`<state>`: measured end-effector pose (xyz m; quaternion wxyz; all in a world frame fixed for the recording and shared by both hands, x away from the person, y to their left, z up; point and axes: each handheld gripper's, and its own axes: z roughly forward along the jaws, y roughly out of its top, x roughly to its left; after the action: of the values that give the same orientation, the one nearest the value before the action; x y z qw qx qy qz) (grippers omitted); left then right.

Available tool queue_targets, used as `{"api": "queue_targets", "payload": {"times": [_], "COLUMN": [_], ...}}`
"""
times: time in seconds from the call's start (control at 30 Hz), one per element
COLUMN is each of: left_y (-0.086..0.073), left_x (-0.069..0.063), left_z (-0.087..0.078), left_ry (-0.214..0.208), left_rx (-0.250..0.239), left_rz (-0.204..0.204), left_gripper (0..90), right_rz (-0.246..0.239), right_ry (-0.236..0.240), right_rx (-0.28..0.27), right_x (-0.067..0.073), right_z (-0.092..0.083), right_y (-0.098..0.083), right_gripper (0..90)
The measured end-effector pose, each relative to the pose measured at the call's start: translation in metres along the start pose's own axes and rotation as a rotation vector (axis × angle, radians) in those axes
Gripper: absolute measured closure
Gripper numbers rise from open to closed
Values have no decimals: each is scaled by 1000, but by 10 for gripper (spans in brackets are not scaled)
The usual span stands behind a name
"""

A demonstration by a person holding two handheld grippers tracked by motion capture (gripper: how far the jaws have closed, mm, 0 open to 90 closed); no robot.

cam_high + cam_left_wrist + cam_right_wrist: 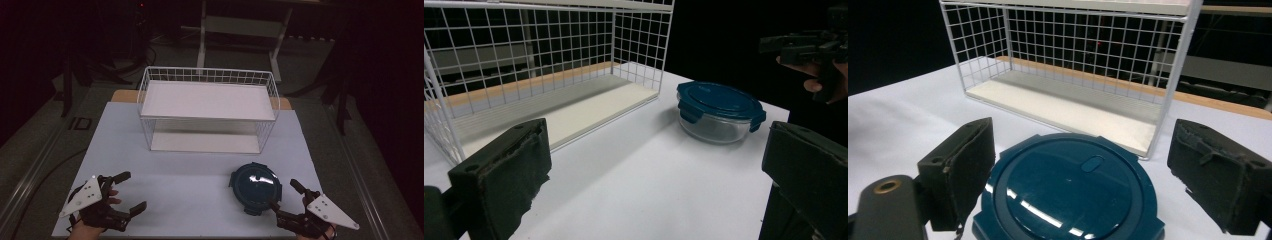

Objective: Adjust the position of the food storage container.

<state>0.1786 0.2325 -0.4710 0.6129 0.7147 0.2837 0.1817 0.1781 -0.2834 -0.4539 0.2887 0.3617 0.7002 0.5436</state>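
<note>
Wire rack (pixel 207 107): white, two-tier, at twelve o'clock on the white table (pixel 165 185); both shelf boards bare. Container (pixel 255 188): round clear glass bowl closed by a dark teal clip lid, standing at about five o'clock on the table, well apart from the rack; through the glass wall in the left gripper view (pixel 719 112) nothing is seen inside. The lid is glossy with four side clips. Right gripper (pixel 286 196): jaws wide apart, holding nothing, just at the container's four o'clock side, the lid (pixel 1068 195) low between them. Left gripper (pixel 131 191): at seven o'clock, jaws spread wide, holding nothing. Open tabletop lies between container and rack.
</note>
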Motion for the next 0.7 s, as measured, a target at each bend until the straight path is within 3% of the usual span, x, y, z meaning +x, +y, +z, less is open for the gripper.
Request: {"api": "queue_targets", "payload": {"times": [0.23,0.4,0.47,0.5,0.53,0.6,0.7], "left_y": [1,0,-1,0,0,0,0], "left_x": [0,0,0,0,-1,-1,-1], "left_z": [-3,-1,-1,-1,-1,0,0], "left_ry": [1,1,-3,-3,-2,-5,-4], "left_rx": [-21,-7,-8,-8,-7,-16,-14], "left_rz": [-5,-4,-5,-3,0,-3,-2], "left_gripper": [0,0,0,0,0,0,0], "right_rz": [-18,-31,-29,-44,-63,-74,-52], "right_ry": [47,73,39,23,41,76,102], "right_rx": [-7,-10,-7,1,12,53,50], "right_x": [9,11,9,8,7,3,-2], "right_z": [-4,-7,-6,-5,-4,-3,-2], "right_y": [11,24,30,33,35,40,42], "right_gripper": [111,106,106,117,157,306,327]}}
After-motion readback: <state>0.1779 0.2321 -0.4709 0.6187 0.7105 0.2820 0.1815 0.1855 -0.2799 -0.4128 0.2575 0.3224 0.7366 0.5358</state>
